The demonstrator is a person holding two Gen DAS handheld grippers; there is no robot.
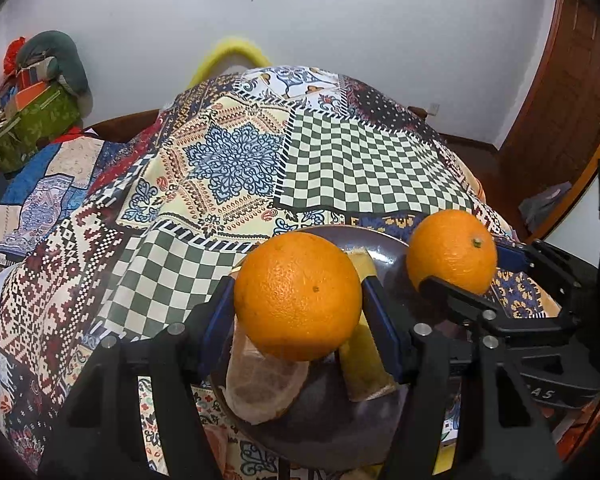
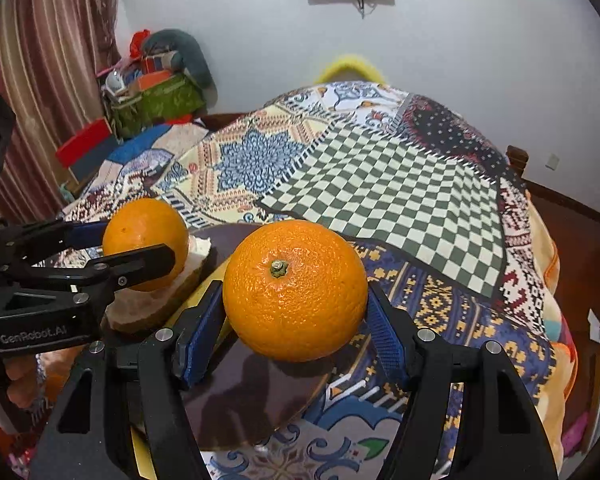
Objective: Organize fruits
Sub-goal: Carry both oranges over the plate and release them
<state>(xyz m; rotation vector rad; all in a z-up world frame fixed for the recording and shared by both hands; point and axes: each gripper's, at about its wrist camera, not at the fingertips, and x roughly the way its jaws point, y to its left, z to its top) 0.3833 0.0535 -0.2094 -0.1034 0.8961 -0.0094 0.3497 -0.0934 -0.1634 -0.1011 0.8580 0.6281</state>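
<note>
Each gripper grasps an orange over the dark plate, which sits on a patchwork cloth.

The left gripper is clenched on the left orange: both blue pads press its sides at about the widest part. This fruit hangs above the near half of the plate, over a cut wedge with pale, pinkish flesh and a yellow piece lying on the plate.

The right gripper is likewise closed on the right orange, stem end up, pads on opposite flanks. It hangs over the plate's right rim, with its shadow falling on the plate below. In the left view the two oranges are near each other but apart.

Judging by look, these oranges are firm, round and fairly heavy for their size, with a pebbled rind that gives the ribbed pads good purchase. The rind yields a little and would bruise or split only under a hard squeeze, so a moderate grip suffices. The round shape is the main hazard: a hold above or below the widest part could let the fruit squirt out, and once set down it may roll on the smooth plate. The present hold across the middle looks sound. Setting each fruit against a cut piece or the other orange would likely stop it rolling.
</note>
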